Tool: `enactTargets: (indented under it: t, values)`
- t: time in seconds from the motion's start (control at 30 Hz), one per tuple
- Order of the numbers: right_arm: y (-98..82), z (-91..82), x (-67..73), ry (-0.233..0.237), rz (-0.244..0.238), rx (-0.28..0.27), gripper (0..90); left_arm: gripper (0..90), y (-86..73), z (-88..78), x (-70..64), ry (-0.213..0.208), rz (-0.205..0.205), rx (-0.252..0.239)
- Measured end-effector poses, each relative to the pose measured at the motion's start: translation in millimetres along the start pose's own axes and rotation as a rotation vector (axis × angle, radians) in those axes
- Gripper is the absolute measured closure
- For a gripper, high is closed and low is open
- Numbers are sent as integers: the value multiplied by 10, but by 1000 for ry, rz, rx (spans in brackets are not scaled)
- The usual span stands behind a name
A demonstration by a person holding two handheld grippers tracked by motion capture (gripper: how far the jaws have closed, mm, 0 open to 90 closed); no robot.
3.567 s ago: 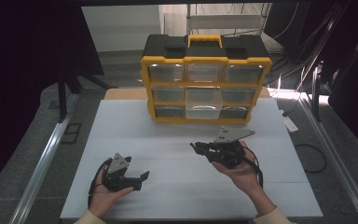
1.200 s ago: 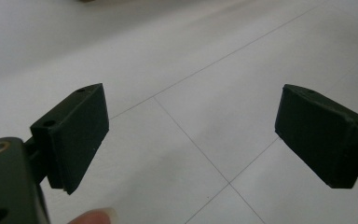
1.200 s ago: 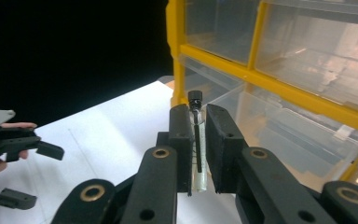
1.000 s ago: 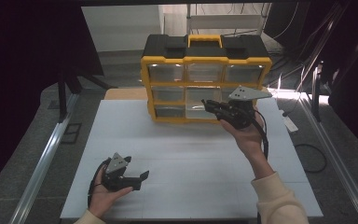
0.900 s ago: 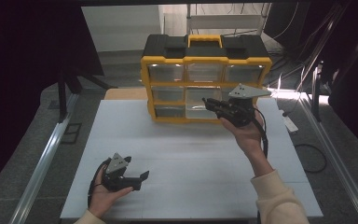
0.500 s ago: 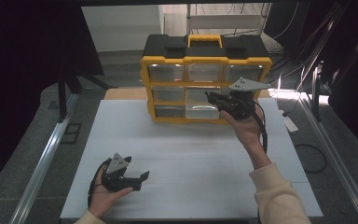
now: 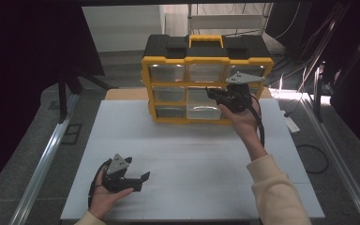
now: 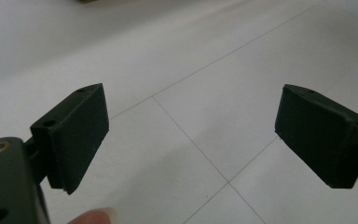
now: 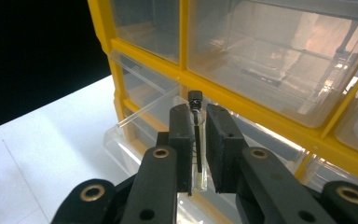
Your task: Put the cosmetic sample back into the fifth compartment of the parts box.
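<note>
A: Right gripper [image 9: 196, 140] first. Clamped on a thin black screw [image 9: 197, 133], pads pressed against its shank, round head poking out just above the jaw tips.

B: Noted. Position of that screw?

A: Held in the air, upright between the jaws, in front of the yellow drawer cabinet [image 7: 168, 63] at the far edge of the white table [image 7: 192, 154]. Just beside the middle row, over a clear drawer [image 9: 144, 123] pulled part-way out of the frame.

B: Same from the high view?

A: Agrees. Right gripper [image 7: 214, 94] raised off the table, jaws pointing left at the cabinet front, grey plate on top, cable trailing down past the wrist. Screw itself too small to make out from up there.

B: Contents of the drawers?

A: Cannot tell; clear plastic, glare and reflections. Bottom middle drawer [image 7: 205, 111] also standing out a little from the frame.

B: Left gripper [image 8: 191, 135]?

A: Released. Jaws spread wide, nothing between the pads, bare white table with thin seam lines behind them. A fingertip [image 8: 91, 217] at the bottom edge of the left gripper view.

B: Location on the table?

A: Left gripper [image 7: 138, 178] low at the near left corner, resting in the hand [image 7: 105, 194] on the table top, well apart from the cabinet and from the right gripper.
</note>
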State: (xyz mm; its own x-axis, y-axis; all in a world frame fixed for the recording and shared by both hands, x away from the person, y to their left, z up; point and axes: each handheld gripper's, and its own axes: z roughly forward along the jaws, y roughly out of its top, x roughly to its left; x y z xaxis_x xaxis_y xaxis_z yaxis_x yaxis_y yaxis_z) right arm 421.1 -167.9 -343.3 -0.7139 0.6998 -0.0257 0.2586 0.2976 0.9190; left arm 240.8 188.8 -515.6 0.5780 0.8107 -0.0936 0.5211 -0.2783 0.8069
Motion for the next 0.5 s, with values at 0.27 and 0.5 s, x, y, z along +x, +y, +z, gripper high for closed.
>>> enactTargets:
  t: [0.27, 0.5]
  values:
    - [10, 109, -73, -20, 23, 9, 807, 104, -1, 1, 2, 1, 1, 1]
    - [1, 156, -81, -20, 26, 20, 807, 104, -1, -4, 6, 2, 0, 0]
